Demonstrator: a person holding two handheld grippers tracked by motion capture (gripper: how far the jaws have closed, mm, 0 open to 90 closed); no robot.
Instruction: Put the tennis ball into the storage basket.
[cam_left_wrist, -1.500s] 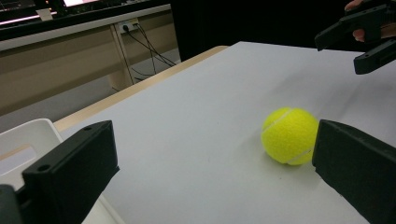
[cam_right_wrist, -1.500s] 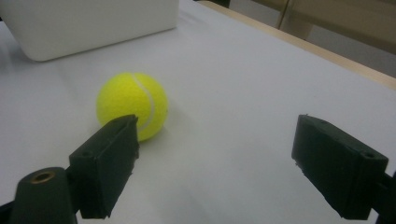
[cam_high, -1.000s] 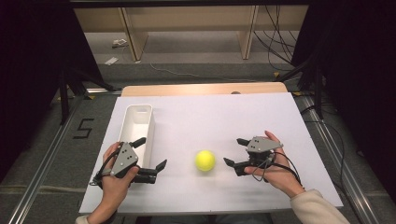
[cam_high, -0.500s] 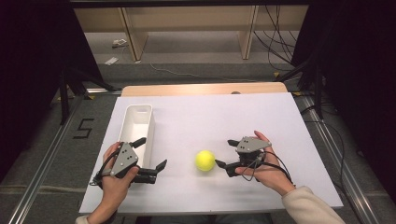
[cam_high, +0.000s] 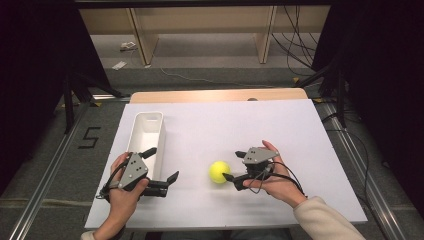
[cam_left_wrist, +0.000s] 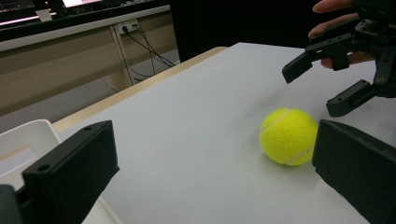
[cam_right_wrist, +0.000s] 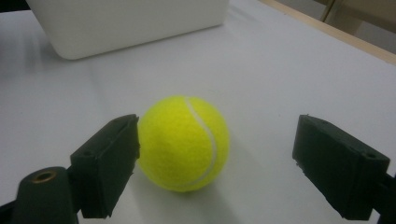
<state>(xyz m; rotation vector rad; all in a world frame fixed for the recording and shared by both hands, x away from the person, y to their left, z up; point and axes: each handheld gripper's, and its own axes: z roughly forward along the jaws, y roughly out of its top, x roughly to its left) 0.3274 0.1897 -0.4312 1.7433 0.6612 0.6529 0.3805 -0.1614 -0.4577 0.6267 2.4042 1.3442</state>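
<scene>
Right gripper (cam_high: 234, 169), jaws standing wide and holding nothing, is flanking the tennis ball (cam_high: 219, 172) lying toward the near edge of the table (cam_high: 280, 125); ball likely light, felt-grippy, slightly yielding, best pinched across its middle. Left gripper (cam_high: 161, 165), likewise spread and unladen, is idling beside the white bin (cam_high: 145, 134) at the left edge.

In the right gripper view, the near side of the tennis ball (cam_right_wrist: 184, 142) is partly hidden behind one jaw, and whether they touch cannot be told. The white bin (cam_right_wrist: 126, 23) is cut off by the top edge (its rim out of sight). In the left gripper view, one jaw covers the ball's right edge.
</scene>
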